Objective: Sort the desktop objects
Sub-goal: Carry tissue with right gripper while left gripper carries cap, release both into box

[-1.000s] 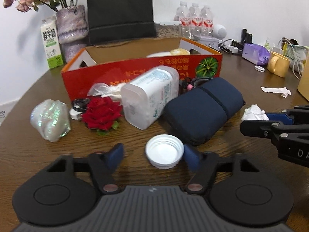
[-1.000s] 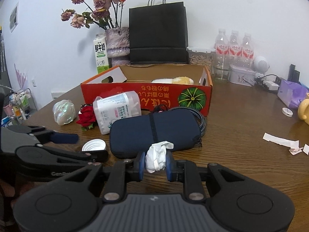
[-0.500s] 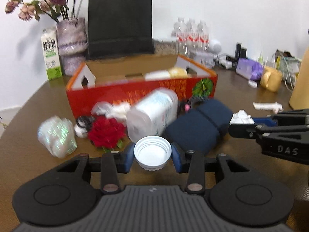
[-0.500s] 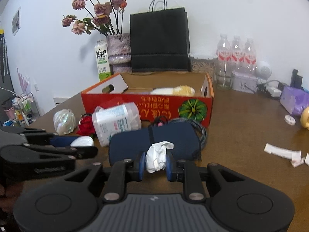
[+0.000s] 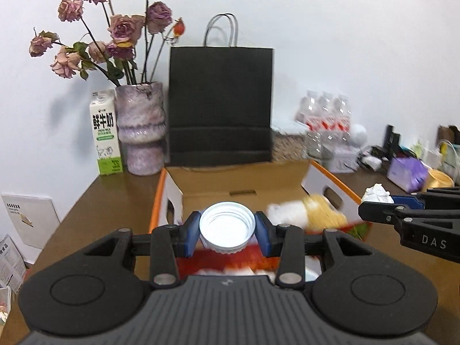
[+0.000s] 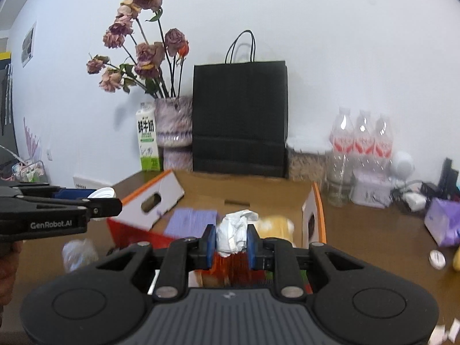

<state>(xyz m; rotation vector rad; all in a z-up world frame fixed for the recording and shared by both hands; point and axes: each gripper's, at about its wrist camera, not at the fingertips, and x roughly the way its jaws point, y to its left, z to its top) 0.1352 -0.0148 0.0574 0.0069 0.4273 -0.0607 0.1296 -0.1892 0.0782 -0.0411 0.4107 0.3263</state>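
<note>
two grippers clamp one item each: left gripper point(image 5: 227, 231) one white cap point(image 5: 227, 229), right gripper point(image 6: 229, 244) one tissue wad point(image 6: 233, 234)

Left hand-held gripper point(image 5: 227, 232) clamps white cap point(image 5: 227, 230) above box point(image 5: 247, 184).

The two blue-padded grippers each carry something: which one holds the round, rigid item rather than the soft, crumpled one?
The left gripper does: it clamps a round white ribbed plastic lid, open side to the camera. The right gripper pinches a crumpled white paper wad.
</note>
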